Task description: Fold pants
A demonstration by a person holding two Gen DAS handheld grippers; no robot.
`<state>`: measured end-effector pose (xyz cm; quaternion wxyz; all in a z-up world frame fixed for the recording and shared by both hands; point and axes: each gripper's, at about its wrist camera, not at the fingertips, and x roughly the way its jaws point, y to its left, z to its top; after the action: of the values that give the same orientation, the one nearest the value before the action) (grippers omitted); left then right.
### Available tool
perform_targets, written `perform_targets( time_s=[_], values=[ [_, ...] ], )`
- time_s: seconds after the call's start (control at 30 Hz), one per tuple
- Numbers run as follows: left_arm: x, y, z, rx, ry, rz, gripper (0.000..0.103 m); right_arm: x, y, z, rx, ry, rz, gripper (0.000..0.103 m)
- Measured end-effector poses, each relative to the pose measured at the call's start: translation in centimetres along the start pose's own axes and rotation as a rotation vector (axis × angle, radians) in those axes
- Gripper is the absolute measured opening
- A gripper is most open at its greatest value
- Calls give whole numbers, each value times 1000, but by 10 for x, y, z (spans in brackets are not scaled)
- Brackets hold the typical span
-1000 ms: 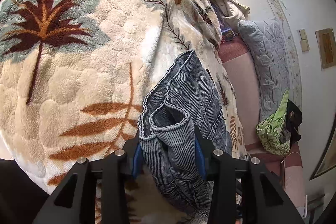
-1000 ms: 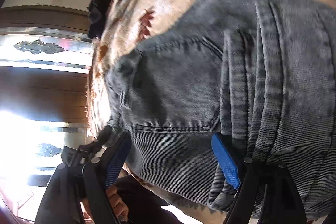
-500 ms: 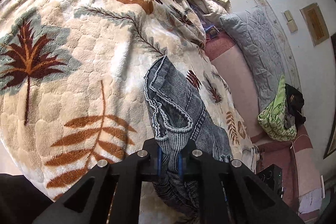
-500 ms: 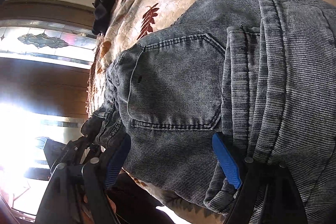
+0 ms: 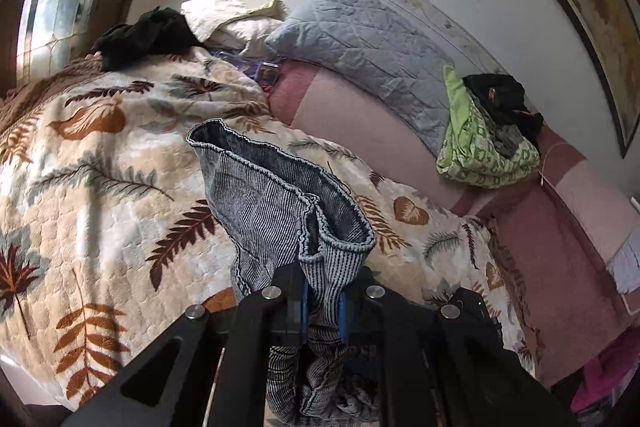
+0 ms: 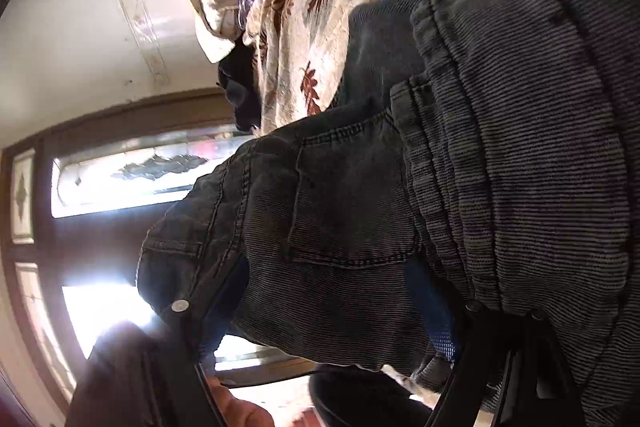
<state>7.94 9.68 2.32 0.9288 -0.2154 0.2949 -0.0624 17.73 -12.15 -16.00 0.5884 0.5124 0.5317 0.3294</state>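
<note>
Pants [image 5: 276, 203] hung over the bed [image 5: 100, 187] | left tool [image 5: 323, 307] pinched their hem | right tool [image 6: 332, 311] stood wide around the waist part

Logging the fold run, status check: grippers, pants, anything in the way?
Left gripper shut on pants at hem. Right gripper open, straddling waist end by back pocket. Pants partly lifted off leaf blanket. Nothing blocking.

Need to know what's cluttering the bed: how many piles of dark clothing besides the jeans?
2. One black garment lies at the blanket's far corner by the window; another sits on the green cloth near the wall. More may be hidden.
</note>
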Motion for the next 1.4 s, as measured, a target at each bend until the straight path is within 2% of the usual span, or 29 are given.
perform_targets(
  time_s=[0.07,0.13,0.23,0.33,0.4,0.47,0.5,0.57,0.77,0.83,0.9,1.0,1.1,1.2,1.33,1.4],
  values=[
    [4,-33,-4,91,13,-27,11,-32,5,2,-5,-65,92,83],
    [13,-66,-14,176,42,-60,11,-74,13,3,-38,-136,117,83],
    [31,-111,-41,298,102,-106,11,-142,15,4,-89,-273,85,83],
    [57,-143,-77,366,199,-145,11,-204,9,0,-126,-410,18,83],
    [82,-160,-108,421,306,-152,11,-232,-5,-3,-116,-464,0,83],
    [114,-165,-145,472,428,-103,11,-246,-20,-5,-100,-488,-33,83],
    [125,-163,-160,492,465,-64,11,-248,-28,-6,-86,-487,-57,83],
    [122,-165,-169,511,440,-48,11,-249,-36,-4,-77,-464,-84,83],
    [100,-173,-142,480,377,-95,11,-242,-30,-4,-143,-462,-110,83],
    [111,-167,-146,461,419,-97,11,-240,-31,-5,-150,-457,-123,83],
    [129,-161,-162,466,487,-64,11,-234,-30,-6,-164,-447,-144,83],
    [124,-170,-171,521,448,-50,11,-228,-28,-7,-176,-434,-156,83],
    [113,-172,-164,502,420,-63,11,-228,-28,-7,-187,-450,-168,83],
    [125,-163,-168,475,471,-45,11,-229,-28,-8,-193,-464,-182,83],
    [125,-171,-175,524,447,-5,12,-227,-29,-9,-207,-457,-216,83],
    [126,-171,-174,516,446,0,12,-228,-31,-9,-203,-460,-218,83]
  ],
)
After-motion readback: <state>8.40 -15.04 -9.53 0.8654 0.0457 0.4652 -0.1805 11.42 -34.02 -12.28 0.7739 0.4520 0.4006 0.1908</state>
